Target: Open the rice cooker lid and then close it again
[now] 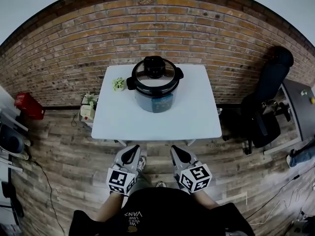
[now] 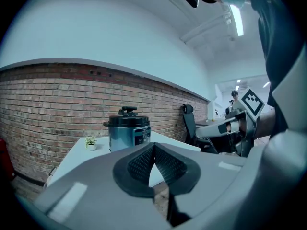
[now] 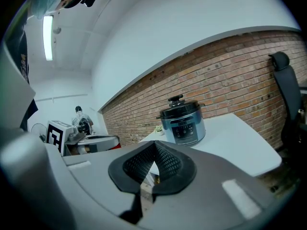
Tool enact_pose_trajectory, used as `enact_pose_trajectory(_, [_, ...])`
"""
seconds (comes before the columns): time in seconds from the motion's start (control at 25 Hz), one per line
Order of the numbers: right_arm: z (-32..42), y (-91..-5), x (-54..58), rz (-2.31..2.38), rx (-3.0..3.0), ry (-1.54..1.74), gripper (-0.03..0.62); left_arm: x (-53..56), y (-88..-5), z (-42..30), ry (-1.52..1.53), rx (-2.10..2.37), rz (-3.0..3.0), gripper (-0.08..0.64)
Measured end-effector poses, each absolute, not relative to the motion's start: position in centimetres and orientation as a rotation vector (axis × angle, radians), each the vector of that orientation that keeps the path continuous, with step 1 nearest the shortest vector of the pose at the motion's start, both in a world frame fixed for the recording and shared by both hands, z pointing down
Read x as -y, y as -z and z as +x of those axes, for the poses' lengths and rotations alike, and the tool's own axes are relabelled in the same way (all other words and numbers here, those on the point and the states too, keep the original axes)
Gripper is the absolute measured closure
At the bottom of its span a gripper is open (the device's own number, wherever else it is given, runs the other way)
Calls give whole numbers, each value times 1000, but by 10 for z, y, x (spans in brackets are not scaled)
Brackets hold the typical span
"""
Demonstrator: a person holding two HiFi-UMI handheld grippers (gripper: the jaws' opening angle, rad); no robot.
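Observation:
A blue-grey rice cooker (image 1: pixel 154 88) with a black lid and a black knob (image 1: pixel 154 66) stands at the back middle of the white table (image 1: pixel 197 117). Its lid is down. The same cooker (image 2: pixel 128 130) shows far ahead in the left gripper view, and the cooker (image 3: pixel 183 121) also in the right gripper view. My left gripper (image 1: pixel 132 153) and right gripper (image 1: pixel 175 152) hover side by side over the floor, short of the table's near edge. Both are shut with nothing between the jaws. The left gripper (image 2: pixel 153 150) and right gripper (image 3: pixel 154 149) have their pads pressed together.
A small potted plant (image 1: pixel 118 84) sits on the table left of the cooker. A black office chair (image 1: pixel 266 102) and a grey cabinet (image 1: pixel 300 104) stand to the right. A red object (image 1: pixel 28 105) and boxes (image 1: pixel 87 111) lie on the wooden floor at left. A brick wall runs behind.

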State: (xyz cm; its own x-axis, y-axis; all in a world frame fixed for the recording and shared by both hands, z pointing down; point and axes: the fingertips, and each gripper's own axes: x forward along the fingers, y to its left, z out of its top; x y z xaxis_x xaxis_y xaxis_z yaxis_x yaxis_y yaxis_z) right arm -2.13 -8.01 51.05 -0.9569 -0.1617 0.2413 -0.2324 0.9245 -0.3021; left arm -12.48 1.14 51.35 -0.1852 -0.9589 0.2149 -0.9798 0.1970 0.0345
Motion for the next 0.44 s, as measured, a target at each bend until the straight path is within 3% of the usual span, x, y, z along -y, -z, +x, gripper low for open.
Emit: enact_pose_trajectory(0.44, [-14,-506,83,286,2890,-478,588,-10,-504,-114,-194,2337,1903,558])
